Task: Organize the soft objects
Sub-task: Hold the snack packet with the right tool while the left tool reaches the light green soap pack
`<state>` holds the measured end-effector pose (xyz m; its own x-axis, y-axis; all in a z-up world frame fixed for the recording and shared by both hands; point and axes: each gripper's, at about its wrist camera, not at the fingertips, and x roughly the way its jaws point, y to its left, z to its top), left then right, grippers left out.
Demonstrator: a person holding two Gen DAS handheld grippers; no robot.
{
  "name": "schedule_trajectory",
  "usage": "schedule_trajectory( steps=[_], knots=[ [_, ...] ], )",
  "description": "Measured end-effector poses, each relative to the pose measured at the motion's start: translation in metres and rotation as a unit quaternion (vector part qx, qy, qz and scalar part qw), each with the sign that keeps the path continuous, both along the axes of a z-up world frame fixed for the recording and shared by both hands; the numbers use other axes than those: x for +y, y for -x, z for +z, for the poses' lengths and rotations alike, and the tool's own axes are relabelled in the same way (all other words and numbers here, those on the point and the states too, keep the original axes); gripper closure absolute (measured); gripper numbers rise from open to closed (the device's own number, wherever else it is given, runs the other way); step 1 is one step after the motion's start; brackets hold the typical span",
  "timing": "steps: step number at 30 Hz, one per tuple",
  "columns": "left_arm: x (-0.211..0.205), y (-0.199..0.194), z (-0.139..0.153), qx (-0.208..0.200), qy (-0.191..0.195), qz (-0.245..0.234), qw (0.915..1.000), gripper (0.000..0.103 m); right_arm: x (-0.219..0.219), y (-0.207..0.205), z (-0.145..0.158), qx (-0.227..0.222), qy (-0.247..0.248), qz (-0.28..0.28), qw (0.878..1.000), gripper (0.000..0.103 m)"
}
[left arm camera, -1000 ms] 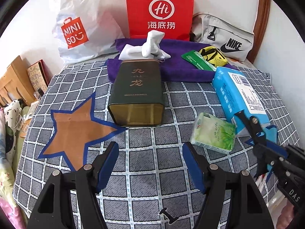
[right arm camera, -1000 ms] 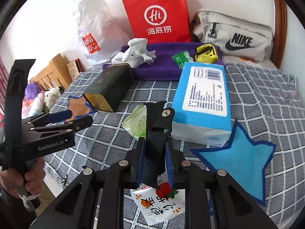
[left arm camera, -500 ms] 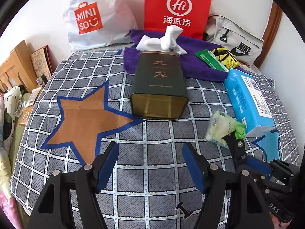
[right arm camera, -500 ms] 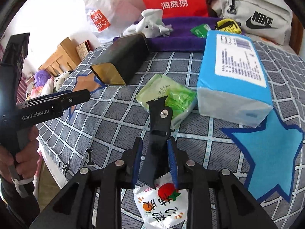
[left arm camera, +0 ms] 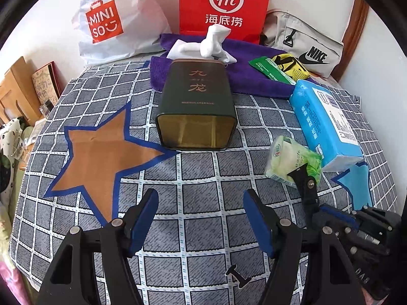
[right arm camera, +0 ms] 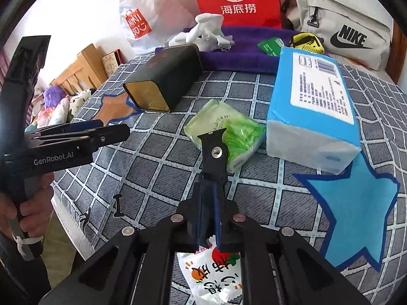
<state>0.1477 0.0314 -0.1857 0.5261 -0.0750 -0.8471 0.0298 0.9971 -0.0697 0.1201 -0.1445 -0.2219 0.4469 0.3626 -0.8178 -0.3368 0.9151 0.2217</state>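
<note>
My right gripper (right arm camera: 208,190) hovers low over the checked cloth, its tip just in front of a green tissue pack (right arm camera: 223,132). Its jaws are closing, and the top edge of a white snack packet (right arm camera: 211,274) is pinched between the pads. A blue tissue pack (right arm camera: 313,101) lies to the right of the green one, beside a blue star (right arm camera: 356,203). My left gripper (left arm camera: 200,195) stands open with nothing between its fingers. It sits short of a dark green tin (left arm camera: 197,106) and an orange star (left arm camera: 101,157). The right gripper (left arm camera: 305,185) shows at the right of the left wrist view.
A purple towel (left arm camera: 254,81) at the back carries white socks (left arm camera: 211,43), a green sachet (left arm camera: 269,70) and a yellow pouch (left arm camera: 292,66). Behind it stand a red bag (left arm camera: 223,5), a white bag (left arm camera: 114,20) and a grey bag (left arm camera: 305,48). A hand (right arm camera: 30,203) grips the left tool.
The right gripper has come down and closer to the green tissue pack, and its jaws have narrowed on the snack packet. The left gripper has stayed open and barely shifted.
</note>
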Motion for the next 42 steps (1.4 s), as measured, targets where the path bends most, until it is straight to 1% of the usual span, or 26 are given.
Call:
schedule_trajectory(
  steps=[3, 4, 6, 9, 13, 15, 16, 17, 18, 19, 22, 23, 26, 28, 30, 32, 33, 34, 35, 36, 37, 39, 41, 42],
  knots=[
    [0.0, 0.0, -0.001, 0.005, 0.006, 0.0, 1.0, 0.035, 0.01, 0.001, -0.005, 0.003, 0.017, 0.012, 1.0, 0.075],
    [0.001, 0.001, -0.002, 0.005, 0.006, 0.0, 1.0, 0.035, 0.011, 0.002, -0.005, 0.002, 0.019, 0.011, 1.0, 0.073],
    [0.001, 0.001, -0.002, 0.006, 0.005, 0.0, 1.0, 0.035, 0.014, 0.004, -0.005, -0.001, 0.031, 0.012, 0.999, 0.071],
    [0.004, 0.002, -0.002, 0.007, 0.006, 0.001, 1.0, 0.035, 0.014, 0.006, -0.001, -0.011, 0.068, -0.001, 0.998, 0.071],
    [0.004, 0.002, -0.005, 0.01, 0.015, 0.002, 0.9998, 0.035, 0.013, 0.005, -0.007, 0.001, 0.061, 0.004, 0.998, 0.071],
    [0.002, 0.002, -0.005, 0.011, 0.014, -0.002, 0.9998, 0.035, 0.017, 0.005, -0.01, -0.002, 0.065, 0.004, 0.998, 0.071],
    [0.002, 0.002, -0.005, 0.011, 0.013, -0.004, 0.9999, 0.035, 0.019, 0.005, -0.01, -0.007, 0.059, 0.006, 0.998, 0.072],
    [0.002, 0.002, -0.005, 0.011, 0.013, -0.005, 0.9999, 0.035, 0.02, 0.005, -0.009, -0.01, 0.052, 0.01, 0.999, 0.076],
    [0.001, 0.003, -0.005, 0.011, 0.012, -0.005, 0.9999, 0.035, 0.022, 0.004, -0.009, -0.009, 0.045, 0.014, 0.999, 0.085],
    [0.002, 0.003, -0.005, 0.011, 0.012, -0.006, 0.9999, 0.035, 0.024, 0.002, -0.008, -0.01, 0.039, 0.015, 0.999, 0.089],
    [0.006, 0.003, -0.005, 0.011, 0.014, -0.001, 0.9998, 0.035, 0.026, -0.002, -0.004, -0.02, 0.023, 0.018, 0.999, 0.096],
    [0.007, 0.004, -0.005, 0.012, 0.014, 0.0, 0.9998, 0.035, 0.026, -0.004, -0.002, -0.021, 0.016, 0.019, 0.999, 0.096],
    [0.011, 0.004, -0.006, 0.014, 0.013, 0.005, 0.9998, 0.035, 0.025, -0.005, 0.002, -0.026, 0.019, 0.014, 0.999, 0.097],
    [0.013, 0.004, -0.007, 0.016, 0.015, 0.008, 0.9997, 0.035, 0.022, -0.003, 0.003, -0.022, 0.014, 0.015, 1.0, 0.096],
    [0.014, 0.004, -0.008, 0.018, 0.017, 0.011, 0.9996, 0.035, 0.023, -0.002, 0.002, -0.017, 0.024, 0.02, 0.999, 0.095],
    [0.013, 0.003, -0.009, 0.02, 0.019, 0.013, 0.9995, 0.035, 0.025, 0.0, 0.001, -0.019, 0.031, 0.022, 0.999, 0.094],
    [0.012, 0.003, -0.01, 0.02, 0.019, 0.012, 0.9996, 0.035, 0.025, 0.0, 0.0, -0.017, 0.031, 0.025, 0.999, 0.09],
    [0.011, 0.003, -0.01, 0.021, 0.017, 0.01, 0.9996, 0.035, 0.027, 0.0, -0.001, -0.017, 0.03, 0.027, 0.999, 0.083],
    [0.011, 0.003, -0.01, 0.021, 0.016, 0.009, 0.9996, 0.035, 0.027, 0.0, -0.002, -0.018, 0.03, 0.027, 0.999, 0.077],
    [0.01, 0.003, -0.01, 0.021, 0.016, 0.007, 0.9996, 0.035, 0.028, 0.0, -0.003, -0.02, 0.032, 0.027, 0.999, 0.068],
    [0.009, 0.003, -0.01, 0.022, 0.015, 0.006, 0.9996, 0.035, 0.031, -0.002, -0.005, -0.022, 0.034, 0.028, 0.999, 0.064],
    [0.009, 0.003, -0.011, 0.023, 0.015, 0.005, 0.9996, 0.035, 0.034, -0.004, -0.009, -0.02, 0.037, 0.031, 0.999, 0.065],
    [0.009, 0.002, -0.012, 0.025, 0.014, 0.004, 0.9996, 0.035, 0.038, -0.006, -0.013, -0.019, 0.046, 0.035, 0.998, 0.083],
    [0.009, 0.001, -0.012, 0.026, 0.013, 0.004, 0.9996, 0.035, 0.038, -0.005, -0.011, -0.025, 0.045, 0.037, 0.998, 0.084]
  ],
)
